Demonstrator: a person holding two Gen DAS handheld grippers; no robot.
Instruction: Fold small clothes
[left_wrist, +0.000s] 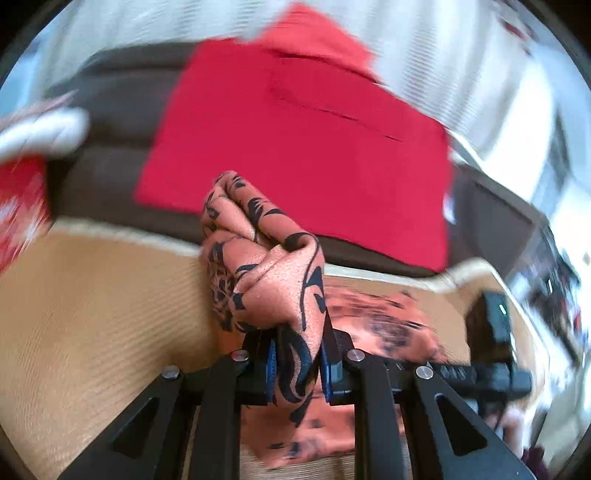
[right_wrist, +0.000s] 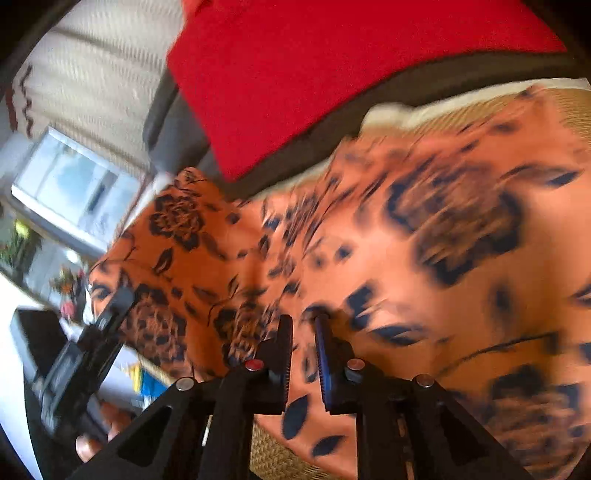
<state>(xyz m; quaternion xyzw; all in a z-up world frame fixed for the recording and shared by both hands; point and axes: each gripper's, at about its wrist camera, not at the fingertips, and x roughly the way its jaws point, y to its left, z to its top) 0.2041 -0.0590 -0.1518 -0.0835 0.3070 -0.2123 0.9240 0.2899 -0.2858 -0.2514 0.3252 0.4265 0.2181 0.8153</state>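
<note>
Fold barely begun: left claw (left_wrist: 297, 363) pinching bunched edge of orange black-flowered garment (left_wrist: 273, 258), rest draped unfolded over woven tan mat (left_wrist: 92, 295); right claw (right_wrist: 303, 354) slightly parted over cloth, grip unclear.

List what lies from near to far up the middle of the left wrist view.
left gripper, shut on a bunched fold of the orange floral cloth → tan woven mat → dark brown cushion edge → red cloth → pale striped backdrop.
</note>
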